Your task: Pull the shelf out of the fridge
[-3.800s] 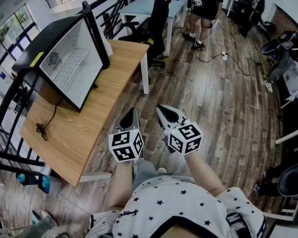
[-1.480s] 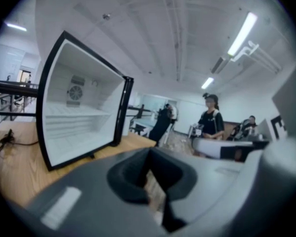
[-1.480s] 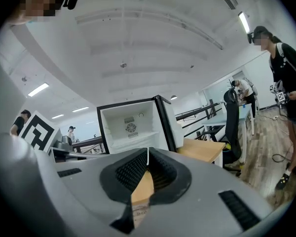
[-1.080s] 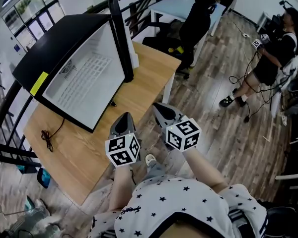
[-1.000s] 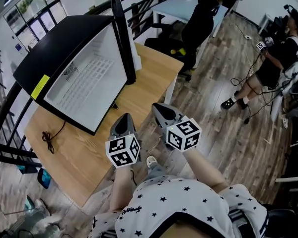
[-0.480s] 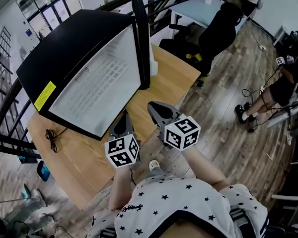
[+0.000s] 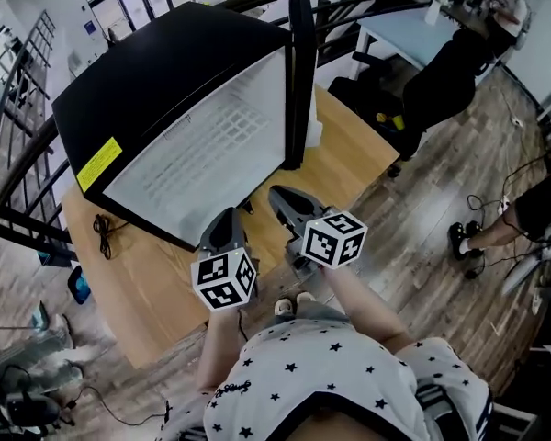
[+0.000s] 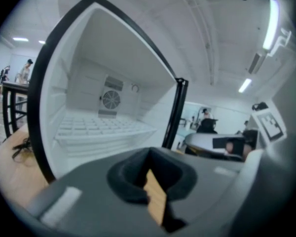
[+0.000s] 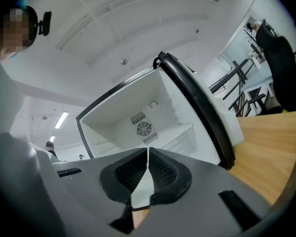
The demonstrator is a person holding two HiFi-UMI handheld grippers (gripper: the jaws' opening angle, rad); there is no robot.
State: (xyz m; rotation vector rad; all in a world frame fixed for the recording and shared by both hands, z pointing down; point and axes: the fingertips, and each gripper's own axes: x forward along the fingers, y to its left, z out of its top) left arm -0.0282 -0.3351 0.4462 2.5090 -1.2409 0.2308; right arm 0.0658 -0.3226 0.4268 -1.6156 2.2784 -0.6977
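Left tool [image 7: 227, 217], right tool [image 7: 277, 196] closed — near fridge's [image 7: 165, 72] front edge.

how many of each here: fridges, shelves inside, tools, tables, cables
fridge: 1
shelf: 1
tools: 2 (left tool, right tool)
table: 1
cable: 1
total: 6

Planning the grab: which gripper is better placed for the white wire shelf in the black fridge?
Probably left. The left gripper faces the open black fridge and its white wire shelf head-on; the right gripper sits nearer the black door. Both are shut and must open first.
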